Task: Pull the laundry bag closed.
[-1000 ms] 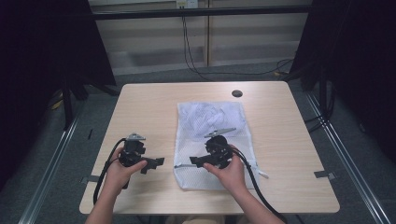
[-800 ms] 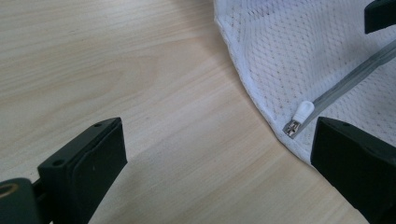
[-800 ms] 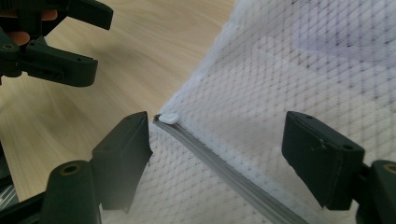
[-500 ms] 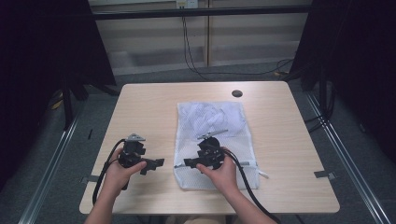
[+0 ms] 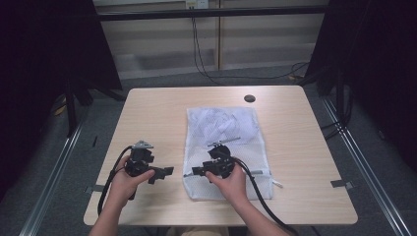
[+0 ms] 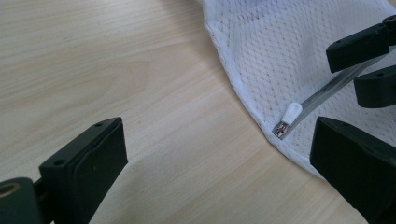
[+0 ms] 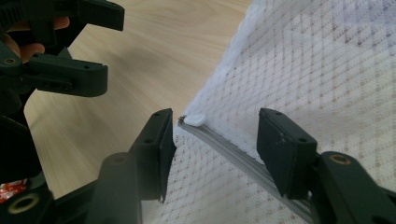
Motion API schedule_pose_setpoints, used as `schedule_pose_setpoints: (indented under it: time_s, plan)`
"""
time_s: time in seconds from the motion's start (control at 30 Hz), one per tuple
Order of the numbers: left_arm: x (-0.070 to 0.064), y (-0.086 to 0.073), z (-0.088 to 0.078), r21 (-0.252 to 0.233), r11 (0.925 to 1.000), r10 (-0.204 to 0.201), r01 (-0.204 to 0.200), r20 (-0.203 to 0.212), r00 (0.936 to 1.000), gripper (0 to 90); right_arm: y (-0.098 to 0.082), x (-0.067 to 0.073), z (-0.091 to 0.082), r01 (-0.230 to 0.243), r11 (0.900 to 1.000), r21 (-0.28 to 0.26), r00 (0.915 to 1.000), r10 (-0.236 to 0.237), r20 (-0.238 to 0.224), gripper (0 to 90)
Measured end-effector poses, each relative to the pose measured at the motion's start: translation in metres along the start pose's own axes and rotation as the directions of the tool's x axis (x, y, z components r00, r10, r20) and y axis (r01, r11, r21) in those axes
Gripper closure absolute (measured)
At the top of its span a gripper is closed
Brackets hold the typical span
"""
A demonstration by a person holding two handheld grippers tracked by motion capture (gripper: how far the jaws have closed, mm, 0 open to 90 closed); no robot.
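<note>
- Mesh laundry bag (image 5: 223,147) lies flat on worktop (image 5: 157,113), zipper pull (image 7: 194,119) at its near-left corner.
- Right gripper (image 7: 212,140) half apart, jaws just been closing, straddling zipper near the pull, not yet pinching.
- Left gripper (image 6: 215,154) wide apart beside, likely to steady the bag.

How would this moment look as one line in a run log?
right gripper: jaws just closing astride zipper pull, no contact yet | left gripper: open over table | mesh bag: flat

Both grippers, left gripper (image 5: 164,172) and right gripper (image 5: 193,171), are chunky black plastic with thick black cables (left one's got a grey triangular plate on top).
</note>
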State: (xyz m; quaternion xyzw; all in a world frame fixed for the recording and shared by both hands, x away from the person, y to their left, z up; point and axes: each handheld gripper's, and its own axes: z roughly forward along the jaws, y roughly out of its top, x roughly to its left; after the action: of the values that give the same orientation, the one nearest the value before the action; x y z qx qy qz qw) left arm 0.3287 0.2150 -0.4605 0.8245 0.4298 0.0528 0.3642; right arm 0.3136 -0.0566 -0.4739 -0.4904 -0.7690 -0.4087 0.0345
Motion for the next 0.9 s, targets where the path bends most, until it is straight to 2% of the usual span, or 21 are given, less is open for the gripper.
schedule_pose_setpoints:
  time_s: [0.13,0.17,0.27,0.3,0.37,0.47,0.8,0.9]
  plan:
    - [0.0,0.002,0.001,0.016,0.9997,0.017,-0.017,0.004,0.9999,3.7,0.001,-0.001,0.002,-0.006,1.0,-0.002,0.9998,0.006,-0.019,50.9]
    - [-0.001,0.002,0.002,0.006,1.0,0.005,-0.005,0.004,1.0,3.7,0.001,-0.001,0.002,-0.008,1.0,0.001,0.9997,0.008,-0.024,52.0]
    - [-0.001,0.003,0.002,0.01,0.9998,0.017,-0.017,0.006,0.9998,3.7,0.0,0.001,0.005,-0.011,1.0,0.003,0.9992,0.011,-0.039,55.0]
    - [-0.001,0.003,0.003,0.006,1.0,0.006,-0.006,0.008,1.0,3.7,0.001,0.001,0.006,-0.018,1.0,0.007,0.9989,0.018,-0.043,56.1]
    - [-0.001,0.003,0.003,0.018,0.9995,0.024,-0.024,0.009,0.9997,3.7,0.001,0.001,0.008,-0.019,1.0,0.012,0.9985,0.02,-0.052,57.2]
    - [-0.003,0.003,0.004,0.011,0.9999,0.01,-0.01,0.012,0.9999,3.7,0.001,0.002,0.012,-0.022,1.0,0.02,0.9978,0.023,-0.063,57.9]
    - [-0.001,0.004,0.004,0.013,0.9999,0.006,-0.006,0.01,0.9999,3.7,0.002,0.002,0.023,-0.033,0.999,0.038,0.9963,0.036,-0.078,65.2]
    - [-0.001,0.004,0.004,0.015,0.9999,0.004,-0.004,0.007,1.0,3.7,0.003,0.002,0.026,-0.046,0.998,0.053,0.9966,0.05,-0.066,65.8]
